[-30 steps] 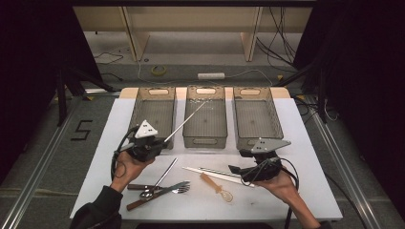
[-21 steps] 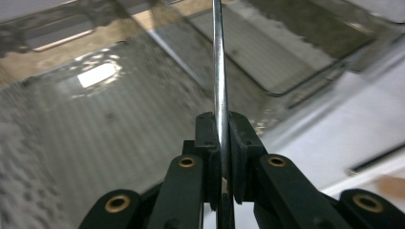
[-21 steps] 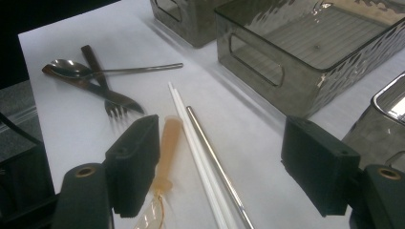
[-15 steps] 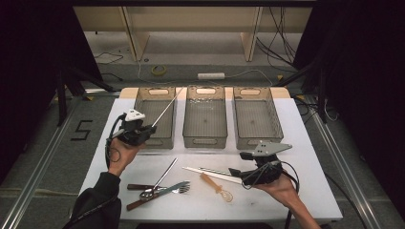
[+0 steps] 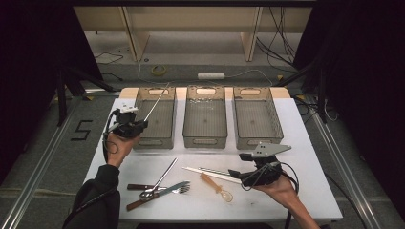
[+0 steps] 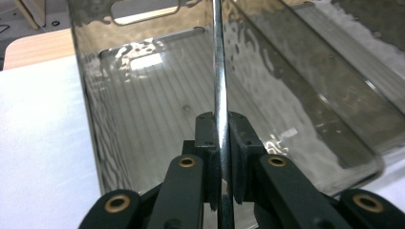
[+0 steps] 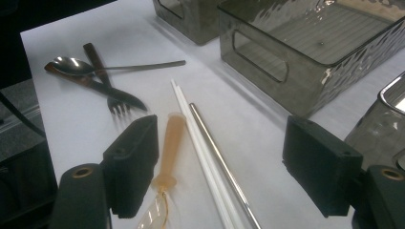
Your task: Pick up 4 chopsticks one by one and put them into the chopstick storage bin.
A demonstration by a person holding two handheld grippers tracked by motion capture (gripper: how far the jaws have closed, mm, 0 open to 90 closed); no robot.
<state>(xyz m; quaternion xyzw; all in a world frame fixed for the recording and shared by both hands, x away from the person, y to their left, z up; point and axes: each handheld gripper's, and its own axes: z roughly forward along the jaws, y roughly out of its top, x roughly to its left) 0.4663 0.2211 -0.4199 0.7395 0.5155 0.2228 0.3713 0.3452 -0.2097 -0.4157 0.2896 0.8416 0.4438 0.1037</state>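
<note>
My left gripper (image 5: pixel 139 125) is shut on a thin metal chopstick (image 5: pixel 155 102), which slants up and away over the left grey bin (image 5: pixel 151 142). In the left gripper view the chopstick (image 6: pixel 218 71) runs straight up between the closed pads, with the bin's (image 6: pixel 90 119) ribbed floor below it. My right gripper (image 5: pixel 235 174) rests low near the table's front right, jaws open. Between its jaws in the right gripper view lie a white chopstick pair (image 7: pixel 200 152), a second metal chopstick (image 7: pixel 216 143) and an amber plastic spoon (image 7: pixel 172 140).
A middle bin (image 5: pixel 205 141) and a right bin (image 5: pixel 258 140) stand beside the left one, both empty. A metal spoon (image 5: pixel 161 178), a fork (image 5: pixel 168 189) and a brown-handled knife (image 5: pixel 138 187) lie crossed at the front left of the white table (image 5: pixel 305 157).
My left gripper has carried the metal chopstick leftward and away, from in front of the middle bin to over the left bin. The right gripper has stayed put.
</note>
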